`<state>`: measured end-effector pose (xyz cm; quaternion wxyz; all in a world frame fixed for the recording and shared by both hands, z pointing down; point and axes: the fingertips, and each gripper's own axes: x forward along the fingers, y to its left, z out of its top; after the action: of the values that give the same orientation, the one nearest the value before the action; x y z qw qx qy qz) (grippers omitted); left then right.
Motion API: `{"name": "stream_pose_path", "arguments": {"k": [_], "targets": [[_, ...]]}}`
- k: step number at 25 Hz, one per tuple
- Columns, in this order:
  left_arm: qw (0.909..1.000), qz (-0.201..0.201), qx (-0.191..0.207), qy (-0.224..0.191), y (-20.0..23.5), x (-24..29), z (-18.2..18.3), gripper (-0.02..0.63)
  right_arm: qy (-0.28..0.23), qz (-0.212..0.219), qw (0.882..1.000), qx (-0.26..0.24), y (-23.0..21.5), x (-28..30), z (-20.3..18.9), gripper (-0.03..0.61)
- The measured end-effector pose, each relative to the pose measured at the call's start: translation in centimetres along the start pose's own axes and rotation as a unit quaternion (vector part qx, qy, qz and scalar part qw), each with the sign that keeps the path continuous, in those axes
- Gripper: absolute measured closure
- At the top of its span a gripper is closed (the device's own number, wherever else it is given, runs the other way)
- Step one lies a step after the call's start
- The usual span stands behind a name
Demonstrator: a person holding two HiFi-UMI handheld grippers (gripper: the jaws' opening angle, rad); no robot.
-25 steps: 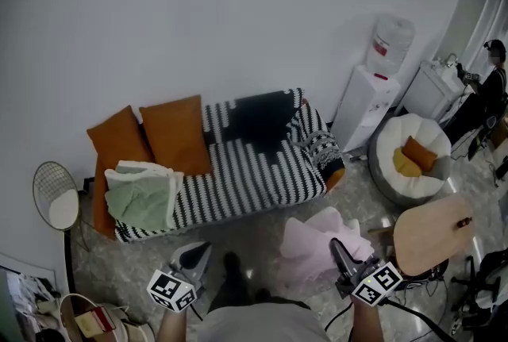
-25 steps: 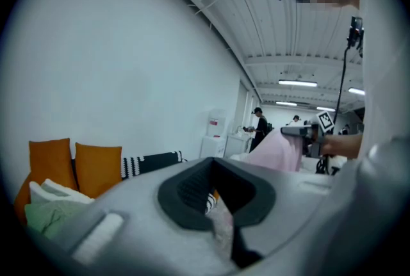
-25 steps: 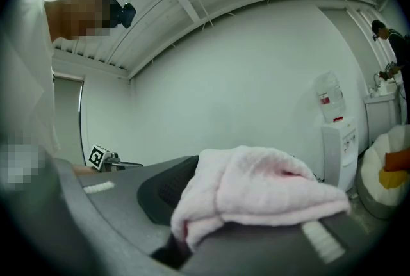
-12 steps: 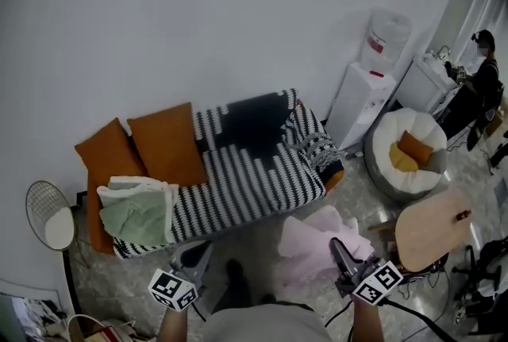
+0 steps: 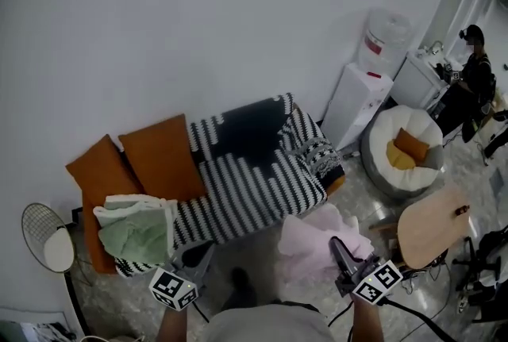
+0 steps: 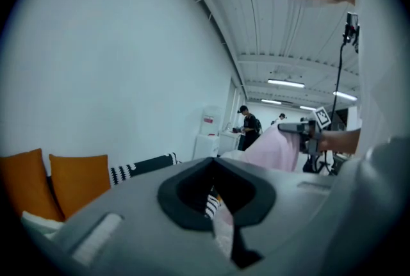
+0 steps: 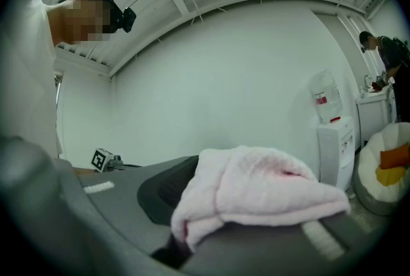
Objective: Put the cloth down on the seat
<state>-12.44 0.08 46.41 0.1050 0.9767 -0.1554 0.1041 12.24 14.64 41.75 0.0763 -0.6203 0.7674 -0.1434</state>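
A sofa with a black-and-white striped cover (image 5: 254,186) stands against the wall ahead, its seat bare in the middle. Two orange cushions (image 5: 159,158) lean at its left, with folded green and white cloths (image 5: 136,228) at that end. My right gripper (image 5: 343,259) is shut on a fluffy pink cloth (image 5: 317,241), which hangs bunched over the floor in front of the sofa's right end. In the right gripper view the pink cloth (image 7: 262,194) drapes over the jaws of my right gripper (image 7: 192,207). My left gripper (image 5: 192,259) is shut and holds nothing, low at the left, short of the sofa.
A water dispenser (image 5: 367,94) stands right of the sofa. Beyond it is a white beanbag (image 5: 401,174) with an orange cushion. A round wooden table (image 5: 435,225) is close on my right. A round wire side table (image 5: 46,231) is at the far left. A person (image 5: 472,71) stands at the back right.
The sofa and cushions have slid down and left in the head view as the view swung. Both grippers and the pink cloth keep their places in the frame.
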Motion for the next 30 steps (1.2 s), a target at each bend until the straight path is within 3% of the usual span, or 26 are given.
{"name": "stream_pose_path", "arguments": {"k": [14,30], "targets": [[0.9993,-0.031,0.017,0.011,10.2,2.3,1.7,0.614,-0.007,-0.039,0.999,0.003,-0.6,9.4,0.8,0.545],[0.9999,-0.004,-0.001,0.011,14.5,3.3,1.7,0.614,0.006,-0.01,1.0,-0.001,-2.7,17.3,1.9,0.545]]}}
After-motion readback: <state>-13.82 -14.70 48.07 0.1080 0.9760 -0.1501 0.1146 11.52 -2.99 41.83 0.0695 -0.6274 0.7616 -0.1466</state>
